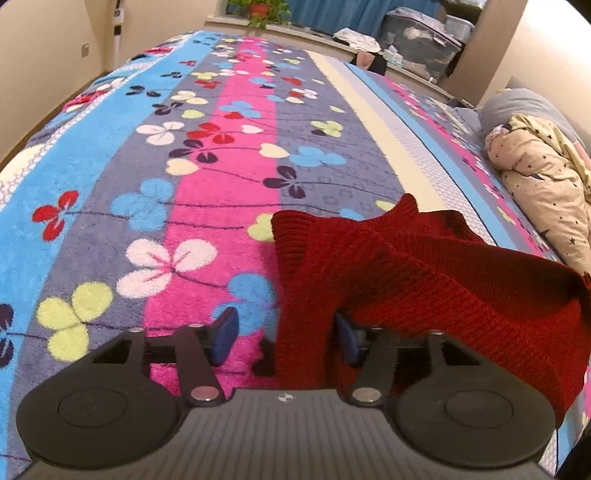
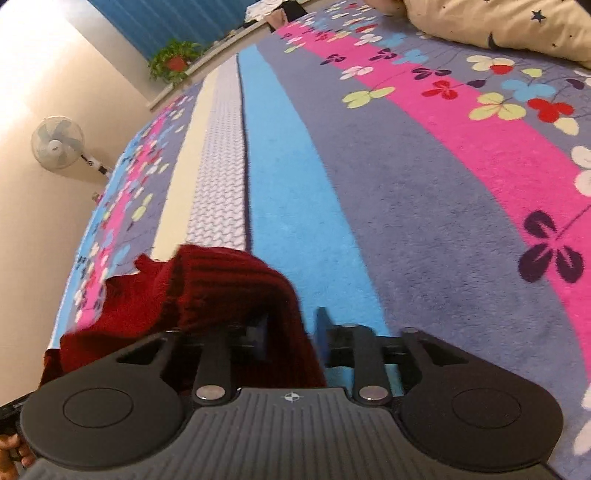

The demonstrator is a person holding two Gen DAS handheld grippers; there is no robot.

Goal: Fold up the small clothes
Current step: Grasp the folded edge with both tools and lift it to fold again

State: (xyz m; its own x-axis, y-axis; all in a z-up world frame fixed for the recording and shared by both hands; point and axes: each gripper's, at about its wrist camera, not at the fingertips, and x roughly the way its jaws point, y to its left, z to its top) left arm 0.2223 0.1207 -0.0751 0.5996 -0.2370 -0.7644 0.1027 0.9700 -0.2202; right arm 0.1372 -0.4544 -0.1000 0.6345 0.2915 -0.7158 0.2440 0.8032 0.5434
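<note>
My left tongs [image 1: 286, 332] apart; red knit garment [image 1: 424, 273] hangs between pads, draped over right pad, not pinched. My right tongs [image 2: 291, 332] apart too, same knit [image 2: 207, 291] draped over left finger. Garment low over floral bed blanket [image 1: 192, 155]. Star-print bedding [image 1: 543, 192] bunched far right. Lidded storage bins [image 1: 417, 33], potted plant [image 1: 260, 9], fan [image 2: 57, 142] beyond bed. No readable writing.

Red knit [image 2: 229, 288] hides right tongs' [image 2: 291, 332] left pad; grip unclear.
</note>
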